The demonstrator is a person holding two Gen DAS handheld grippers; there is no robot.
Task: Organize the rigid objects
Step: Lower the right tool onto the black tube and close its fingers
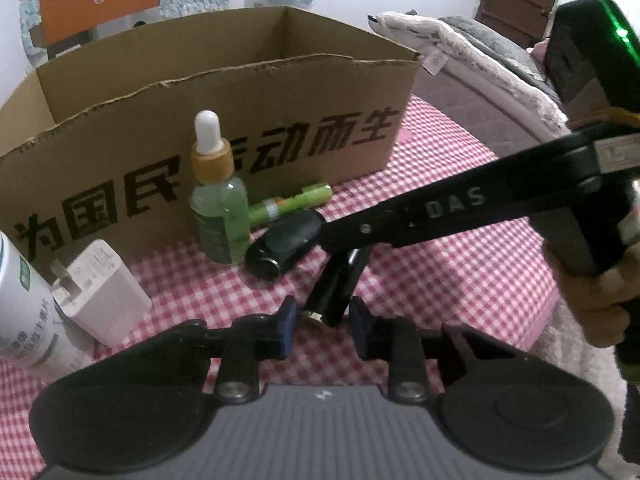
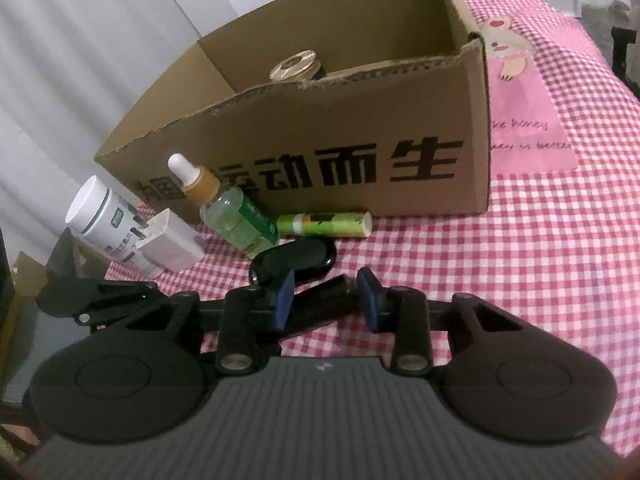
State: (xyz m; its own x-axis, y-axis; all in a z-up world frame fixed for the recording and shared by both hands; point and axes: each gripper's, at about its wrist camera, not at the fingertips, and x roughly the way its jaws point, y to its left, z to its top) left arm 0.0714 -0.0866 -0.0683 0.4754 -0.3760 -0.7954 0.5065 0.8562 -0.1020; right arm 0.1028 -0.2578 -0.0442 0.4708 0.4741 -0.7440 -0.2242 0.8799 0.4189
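A black cylinder [image 1: 336,288] lies on the red checked cloth, its near end between the open jaws of my left gripper [image 1: 322,326]. My right gripper [image 2: 326,300] is also open, with the same cylinder [image 2: 320,292] between its fingers. Behind lie a black oval case [image 1: 286,244], a green tube [image 1: 290,204] and an upright green dropper bottle [image 1: 218,200]. A white charger [image 1: 102,292] and a white bottle [image 1: 20,304] stand at the left. The open cardboard box [image 1: 240,92] stands behind them; in the right wrist view a gold-lidded jar [image 2: 296,66] sits inside it.
The right gripper's arm [image 1: 460,208] crosses the left wrist view from the right. The cloth [image 2: 520,260] stretches to the right of the box, with a pink printed patch [image 2: 524,120]. A bed with grey bedding [image 1: 480,52] lies beyond the table.
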